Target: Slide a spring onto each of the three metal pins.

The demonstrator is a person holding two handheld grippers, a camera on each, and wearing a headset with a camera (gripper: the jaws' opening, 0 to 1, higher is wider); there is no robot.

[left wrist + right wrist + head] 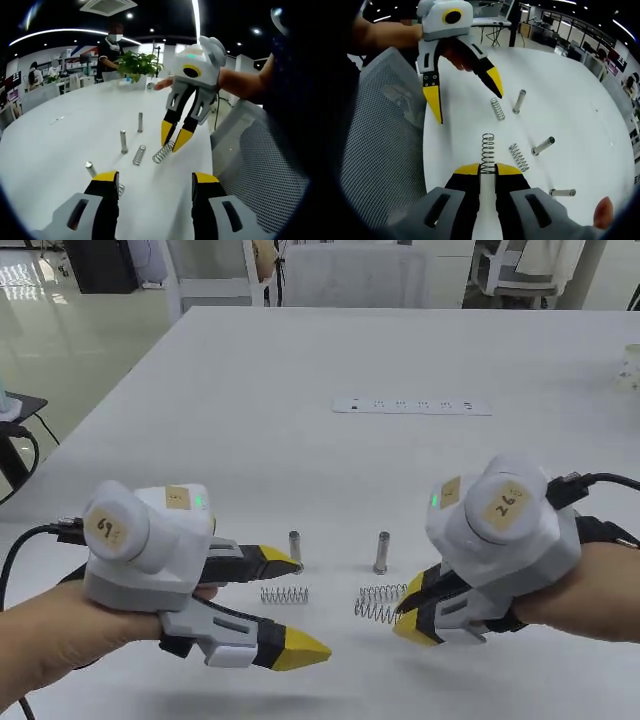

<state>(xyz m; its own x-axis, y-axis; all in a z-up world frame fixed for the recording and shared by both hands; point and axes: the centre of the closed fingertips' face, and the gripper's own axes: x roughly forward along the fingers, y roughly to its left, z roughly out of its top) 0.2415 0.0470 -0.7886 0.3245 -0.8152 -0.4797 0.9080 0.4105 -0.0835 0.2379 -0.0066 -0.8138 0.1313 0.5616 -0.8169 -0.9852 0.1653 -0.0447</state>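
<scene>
Two upright metal pins stand on the white table. A loose spring lies before them. My right gripper is shut on one end of another spring, which sticks out ahead of its tips. My left gripper is open, its jaws set wide around the loose spring's near side. The right gripper view has three pins and two loose springs. In the left gripper view the right gripper holds its spring near the pins.
A white power strip lies further back on the table. A mesh chair stands at the near table edge. A person stands by a potted plant at the far end. Office chairs sit beyond the table.
</scene>
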